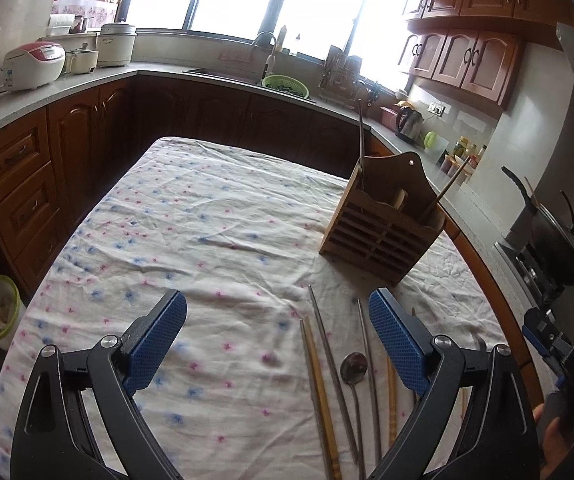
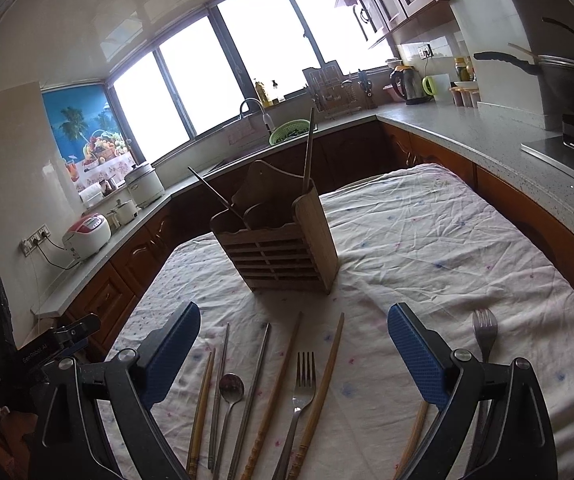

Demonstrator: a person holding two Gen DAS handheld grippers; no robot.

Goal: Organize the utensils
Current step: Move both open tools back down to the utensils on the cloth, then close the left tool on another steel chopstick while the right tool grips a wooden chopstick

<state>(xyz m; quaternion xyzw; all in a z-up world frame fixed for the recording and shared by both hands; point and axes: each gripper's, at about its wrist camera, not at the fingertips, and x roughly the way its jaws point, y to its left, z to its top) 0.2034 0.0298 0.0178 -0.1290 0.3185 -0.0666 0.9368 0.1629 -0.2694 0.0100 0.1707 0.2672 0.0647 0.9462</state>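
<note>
A wooden utensil holder (image 1: 383, 232) (image 2: 283, 240) stands on the cloth-covered table (image 1: 191, 224) with two chopsticks sticking up from it. Loose utensils lie in a row near the front edge: wooden chopsticks (image 2: 275, 396), metal chopsticks (image 2: 253, 388), a spoon (image 2: 231, 390) (image 1: 353, 368), a fork (image 2: 302, 392) and a second fork (image 2: 484, 332) at the right. My left gripper (image 1: 277, 338) is open and empty, above the left end of the row. My right gripper (image 2: 293, 354) is open and empty, above the row.
Brown cabinets and a grey counter (image 1: 67, 84) wrap around the table. A rice cooker (image 1: 35, 66), a sink with a green basket (image 1: 285, 86), a kettle (image 1: 407, 122) and a wok (image 1: 555, 236) stand on the counter.
</note>
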